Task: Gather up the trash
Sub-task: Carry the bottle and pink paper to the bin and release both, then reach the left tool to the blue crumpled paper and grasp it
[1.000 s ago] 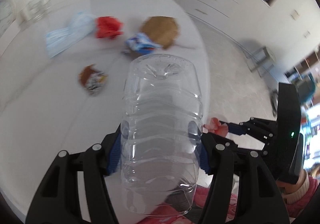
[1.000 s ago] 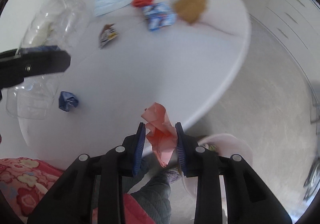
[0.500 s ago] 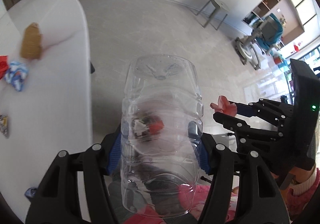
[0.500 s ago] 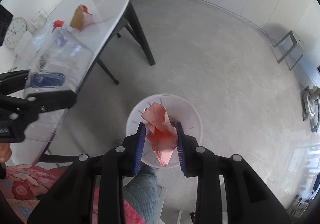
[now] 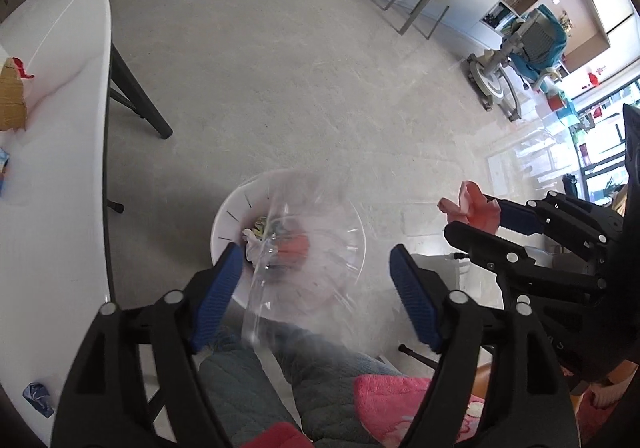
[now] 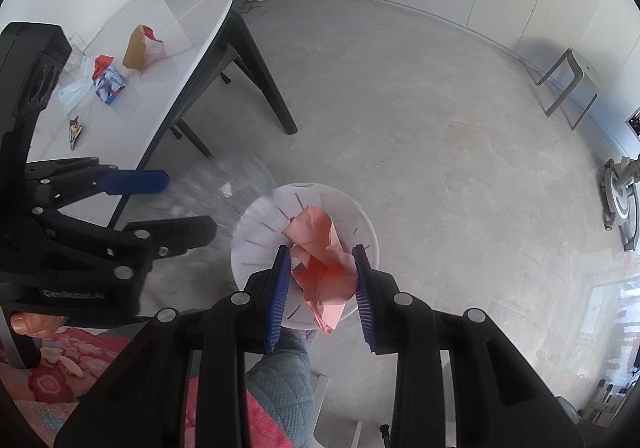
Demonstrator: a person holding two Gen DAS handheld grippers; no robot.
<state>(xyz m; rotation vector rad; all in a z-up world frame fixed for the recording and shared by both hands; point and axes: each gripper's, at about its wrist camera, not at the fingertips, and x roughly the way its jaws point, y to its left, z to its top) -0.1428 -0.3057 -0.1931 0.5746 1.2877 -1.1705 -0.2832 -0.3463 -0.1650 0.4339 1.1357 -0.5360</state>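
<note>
Black fingers [image 6: 404, 328], ribbed blue pads [image 6: 279, 300].

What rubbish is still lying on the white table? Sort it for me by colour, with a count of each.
Brown: 2 (cardboard piece, small wrapper)
Red: 1 (crumpled wad)
Blue and white: 1 (packet)
Light blue: 1 (face mask)
Dark blue: 1 (small wad)
Total: 6
</note>
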